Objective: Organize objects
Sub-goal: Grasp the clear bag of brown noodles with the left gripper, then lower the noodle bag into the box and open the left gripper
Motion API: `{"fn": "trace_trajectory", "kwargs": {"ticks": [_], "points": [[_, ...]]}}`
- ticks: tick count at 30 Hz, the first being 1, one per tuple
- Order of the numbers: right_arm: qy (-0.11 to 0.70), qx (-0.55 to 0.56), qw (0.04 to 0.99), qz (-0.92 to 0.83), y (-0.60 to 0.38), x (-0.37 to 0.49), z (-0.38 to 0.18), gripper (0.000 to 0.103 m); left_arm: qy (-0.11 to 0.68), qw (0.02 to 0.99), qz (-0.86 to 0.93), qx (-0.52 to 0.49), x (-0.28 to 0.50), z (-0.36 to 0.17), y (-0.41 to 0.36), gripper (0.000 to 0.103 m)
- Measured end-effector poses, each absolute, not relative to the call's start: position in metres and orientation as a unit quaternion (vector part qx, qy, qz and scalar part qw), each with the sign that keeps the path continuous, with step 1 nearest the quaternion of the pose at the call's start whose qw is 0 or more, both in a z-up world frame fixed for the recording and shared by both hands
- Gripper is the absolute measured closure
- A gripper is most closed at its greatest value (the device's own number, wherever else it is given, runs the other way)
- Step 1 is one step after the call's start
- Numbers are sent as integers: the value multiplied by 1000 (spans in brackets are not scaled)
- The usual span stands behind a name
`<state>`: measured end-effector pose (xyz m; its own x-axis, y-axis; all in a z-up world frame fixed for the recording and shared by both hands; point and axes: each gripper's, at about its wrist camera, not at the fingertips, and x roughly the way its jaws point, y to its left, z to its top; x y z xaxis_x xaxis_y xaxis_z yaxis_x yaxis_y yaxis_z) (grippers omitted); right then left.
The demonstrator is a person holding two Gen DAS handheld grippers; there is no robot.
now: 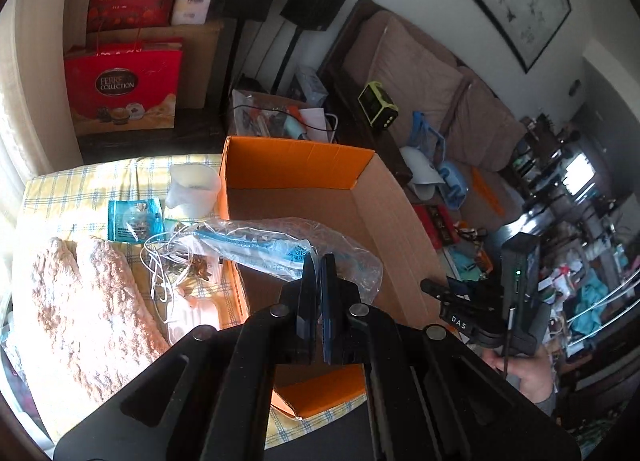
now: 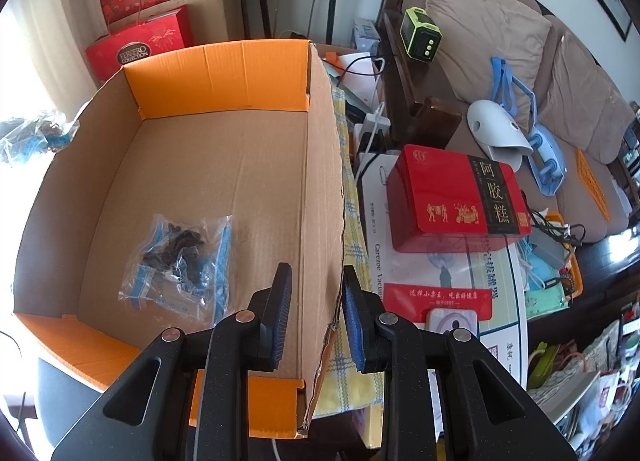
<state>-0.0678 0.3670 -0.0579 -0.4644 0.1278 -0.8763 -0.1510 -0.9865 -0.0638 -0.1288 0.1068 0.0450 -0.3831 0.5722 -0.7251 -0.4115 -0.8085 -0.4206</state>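
While its 2 blue-padded fingers are pressed almost together, the left gripper [image 1: 319,265] pinches the near end of a clear plastic bag [image 1: 280,247], a crinkled zip pouch with blue printed stripes and some dark bits showing through the film. The bag hangs lifted over the left wall of the open cardboard box [image 1: 372,217], part of it above the box floor and the far end trailing back over the checked yellow cloth [image 1: 92,177]. Beside that end lie a thin white cord [image 1: 158,273], a teal sachet [image 1: 135,220], a translucent measuring cup [image 1: 194,185] and a pink knitted cloth [image 1: 84,309]. The right gripper [image 2: 314,291] stands with its jaws spread wide and holding nothing, its 2 fingers straddling the box's right wall near the torn front corner, 1 inside and 1 outside. On the box floor in the right wrist view lies a second clear pouch [image 2: 182,259], flat, blue-striped, filled with dark clumps. Outside the box to the right sits a red tin [image 2: 456,203] with gold figures and black lettering.
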Motion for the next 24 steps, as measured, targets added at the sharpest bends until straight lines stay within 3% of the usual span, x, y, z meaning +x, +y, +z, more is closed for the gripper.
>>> {"fn": "trace_trajectory", "kwargs": {"ticks": [20, 23, 24], "points": [[19, -511, 76, 856, 368, -61, -58, 78, 6, 302, 791, -532, -111, -19, 176, 101], [17, -511, 75, 856, 366, -61, -59, 78, 2, 297, 786, -542, -110, -26, 175, 93], [17, -511, 75, 856, 366, -61, -59, 78, -2, 297, 785, -544, -109, -27, 173, 81]]}}
